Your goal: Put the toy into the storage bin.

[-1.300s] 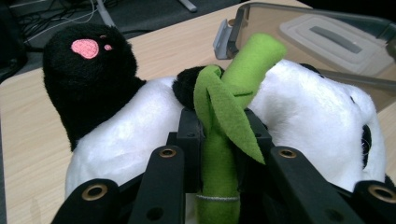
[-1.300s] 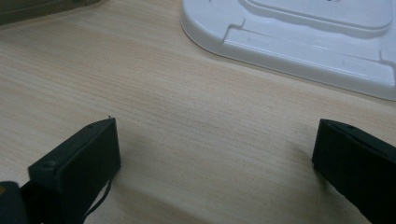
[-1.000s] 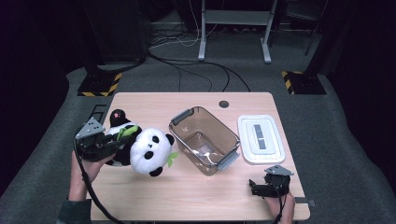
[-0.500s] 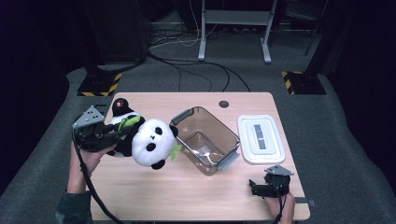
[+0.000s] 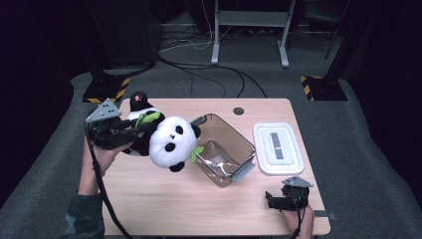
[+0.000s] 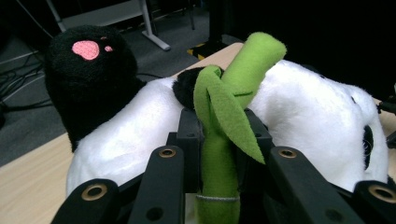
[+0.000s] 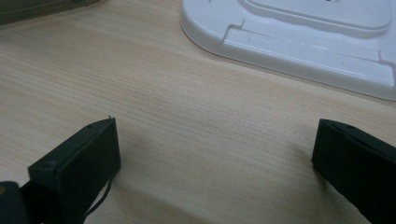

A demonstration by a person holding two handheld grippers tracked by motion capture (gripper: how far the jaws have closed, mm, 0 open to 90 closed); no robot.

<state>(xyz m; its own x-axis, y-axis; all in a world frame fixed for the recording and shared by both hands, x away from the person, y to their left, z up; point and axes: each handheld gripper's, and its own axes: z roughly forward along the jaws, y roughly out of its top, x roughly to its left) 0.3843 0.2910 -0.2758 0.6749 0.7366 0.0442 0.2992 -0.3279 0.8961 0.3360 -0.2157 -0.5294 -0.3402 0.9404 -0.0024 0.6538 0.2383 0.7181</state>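
Panda (image 5: 166, 142) carried closer to bin (image 5: 224, 149) since before, left hand-held gripper (image 5: 130, 130) clamped on it, right hand-held gripper (image 5: 268, 200) apart on surface (image 5: 164, 199).

L gripper (image 5: 130, 130) raised, jaws clamped; R gripper (image 5: 270, 201) low, jaws apart.

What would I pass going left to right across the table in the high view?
Left hand-held gripper → panda plush → clear plastic bin → white lid. The right hand-held gripper sits nearer, below the lid, so its place is unclear.
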